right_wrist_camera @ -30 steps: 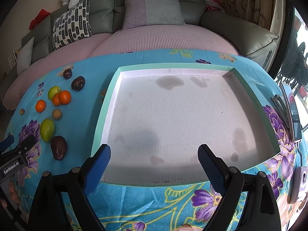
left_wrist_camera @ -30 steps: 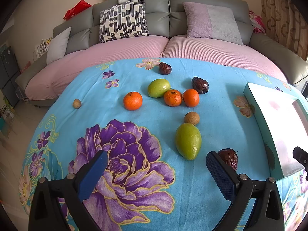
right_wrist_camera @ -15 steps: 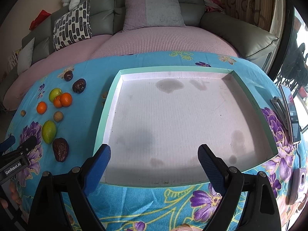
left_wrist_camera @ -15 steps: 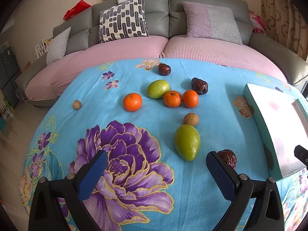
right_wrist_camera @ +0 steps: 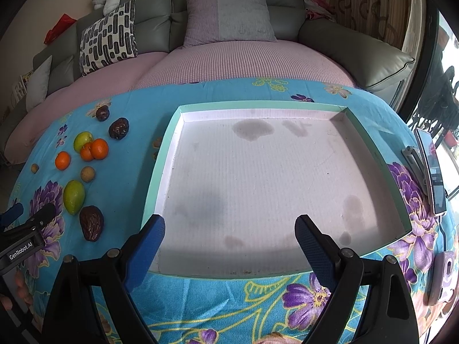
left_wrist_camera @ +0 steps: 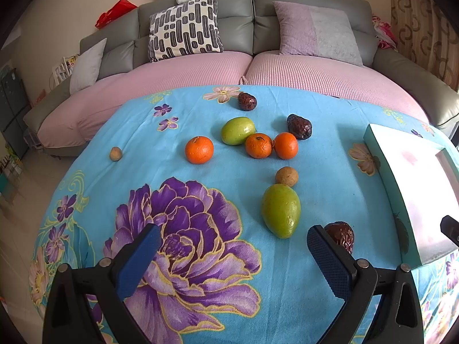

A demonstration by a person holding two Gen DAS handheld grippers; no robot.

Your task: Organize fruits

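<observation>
Fruits lie scattered on a blue flowered cloth. In the left wrist view, a large green mango point(left_wrist_camera: 281, 210) is nearest, with a small brown fruit point(left_wrist_camera: 286, 176) just behind it and a dark red date point(left_wrist_camera: 341, 236) partly behind my right finger. Farther back are three oranges point(left_wrist_camera: 199, 149) point(left_wrist_camera: 258, 145) point(left_wrist_camera: 285, 145), a green fruit point(left_wrist_camera: 238, 130) and two more dark dates point(left_wrist_camera: 299, 126) point(left_wrist_camera: 247, 101). My left gripper point(left_wrist_camera: 233, 253) is open and empty over the purple flower. My right gripper point(right_wrist_camera: 229, 240) is open and empty above the near edge of the white tray point(right_wrist_camera: 163, 169).
A small brown fruit point(left_wrist_camera: 116, 153) sits alone near the cloth's left edge. A phone point(right_wrist_camera: 433, 169) and a small device point(right_wrist_camera: 440, 278) lie on the right side of the cloth. A grey sofa with cushions point(left_wrist_camera: 185, 27) curves behind the table.
Both grippers have shifted only slightly; in the right wrist view the tray and fruits have drifted a little to the right. Both stay open.
</observation>
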